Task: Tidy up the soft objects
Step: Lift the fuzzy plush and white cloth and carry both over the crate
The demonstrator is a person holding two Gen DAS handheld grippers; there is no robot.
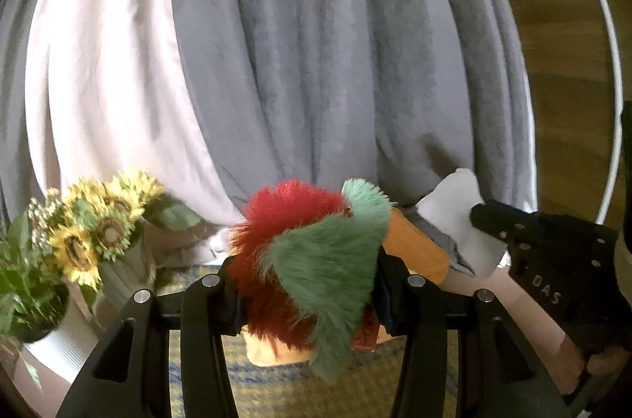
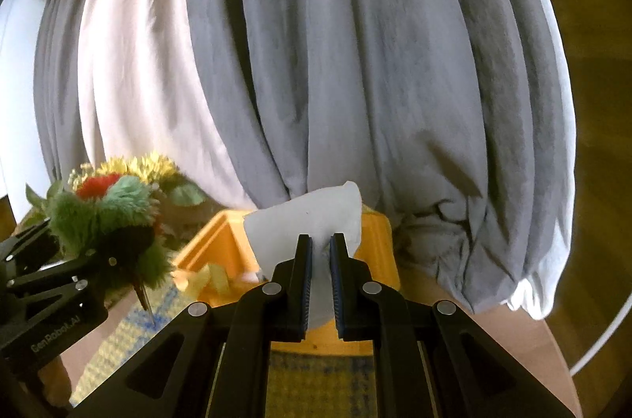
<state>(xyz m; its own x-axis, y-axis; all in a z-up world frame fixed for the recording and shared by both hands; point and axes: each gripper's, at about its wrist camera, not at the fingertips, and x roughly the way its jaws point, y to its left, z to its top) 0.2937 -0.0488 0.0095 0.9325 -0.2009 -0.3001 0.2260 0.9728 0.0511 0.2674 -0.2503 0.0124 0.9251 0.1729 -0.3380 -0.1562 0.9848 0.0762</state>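
Now left fingers (image 1: 312, 283) clamp furry toy (image 1: 316, 252); right fingers (image 2: 320, 244) pinch white cloth (image 2: 312, 212) above yellow bin (image 2: 221, 240).

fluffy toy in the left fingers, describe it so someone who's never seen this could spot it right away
Start at the big grey and white curtain filling the background, then drop to the table edge in front of it. The fluffy toy is pinched in the left gripper, in front of the orange bin. It is shaggy red and green fur, unlike the smooth white cloth in the right gripper or the sunflowers.
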